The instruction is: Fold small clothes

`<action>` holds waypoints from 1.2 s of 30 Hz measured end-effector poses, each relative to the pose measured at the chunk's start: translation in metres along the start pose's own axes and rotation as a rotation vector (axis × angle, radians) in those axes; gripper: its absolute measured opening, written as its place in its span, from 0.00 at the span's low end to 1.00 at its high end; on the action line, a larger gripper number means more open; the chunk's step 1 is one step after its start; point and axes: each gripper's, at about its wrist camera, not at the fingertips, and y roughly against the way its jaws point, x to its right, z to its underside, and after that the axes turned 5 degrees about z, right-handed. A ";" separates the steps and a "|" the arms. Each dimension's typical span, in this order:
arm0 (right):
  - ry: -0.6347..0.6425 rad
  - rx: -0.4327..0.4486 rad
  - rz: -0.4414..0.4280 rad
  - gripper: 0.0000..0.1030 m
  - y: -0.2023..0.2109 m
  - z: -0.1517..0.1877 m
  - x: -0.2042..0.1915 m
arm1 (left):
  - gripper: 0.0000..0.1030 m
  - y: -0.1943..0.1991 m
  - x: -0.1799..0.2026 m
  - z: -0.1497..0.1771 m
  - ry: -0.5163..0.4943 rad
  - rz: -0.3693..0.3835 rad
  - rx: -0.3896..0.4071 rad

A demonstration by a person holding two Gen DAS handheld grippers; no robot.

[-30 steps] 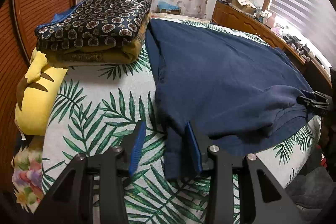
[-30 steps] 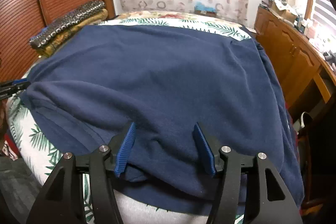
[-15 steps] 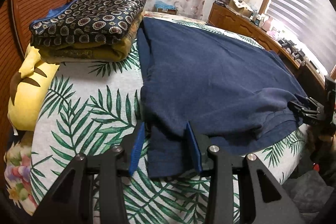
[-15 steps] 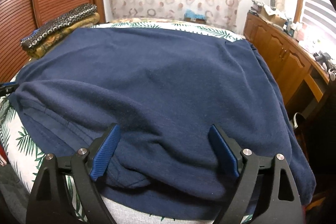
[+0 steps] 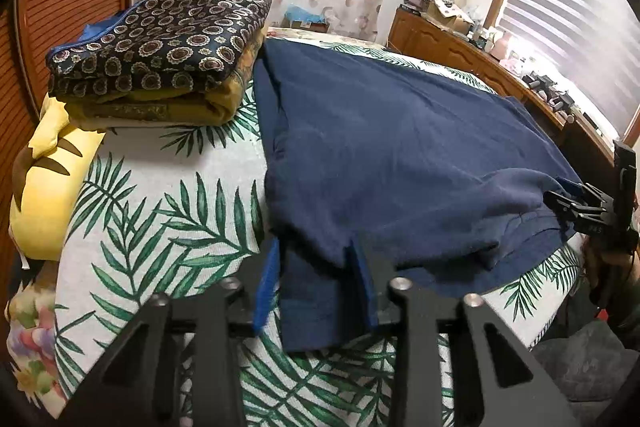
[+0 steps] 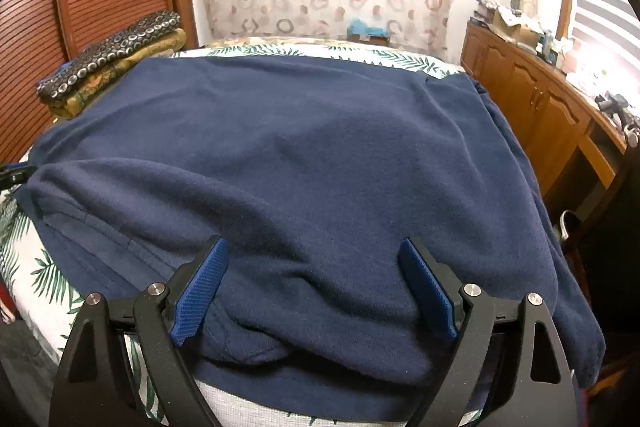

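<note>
On the bed (image 5: 168,187), over its palm-leaf cover, a navy garment (image 6: 304,155) lies spread wide, its near hem doubled back in a loose fold and its right side drooping off the edge. At the far left corner sits a stack of folded clothes (image 5: 160,51), touching the garment's edge, with a yellow pillow (image 5: 48,187) below it. The right gripper (image 6: 314,283) stands wide open over the fold, holding nothing. The left gripper (image 5: 316,275) is part open, fabric between its fingers; whether they pinch it, I cannot tell.
</note>
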 end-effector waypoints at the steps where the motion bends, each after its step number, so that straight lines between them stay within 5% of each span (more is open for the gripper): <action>1: 0.003 0.000 0.003 0.87 0.000 0.000 -0.001 | 0.27 0.000 0.000 0.000 0.002 0.020 0.000; 8: 0.012 0.000 0.001 0.87 -0.001 -0.001 -0.002 | 0.02 0.004 0.007 0.001 -0.031 0.040 0.033; 12: 0.025 0.005 0.003 0.87 0.000 0.000 -0.002 | 0.01 0.020 0.023 -0.015 -0.068 0.070 0.117; 25: -0.024 0.072 0.032 0.87 0.033 -0.006 0.032 | 0.00 0.028 0.124 -0.099 -0.293 0.289 0.214; 31: -0.004 0.189 0.095 0.87 0.065 -0.008 0.045 | 0.00 0.015 0.181 -0.136 -0.396 0.368 0.210; 36: -0.064 0.201 0.088 0.87 0.079 -0.007 0.061 | 0.00 0.013 0.223 -0.155 -0.444 0.427 0.201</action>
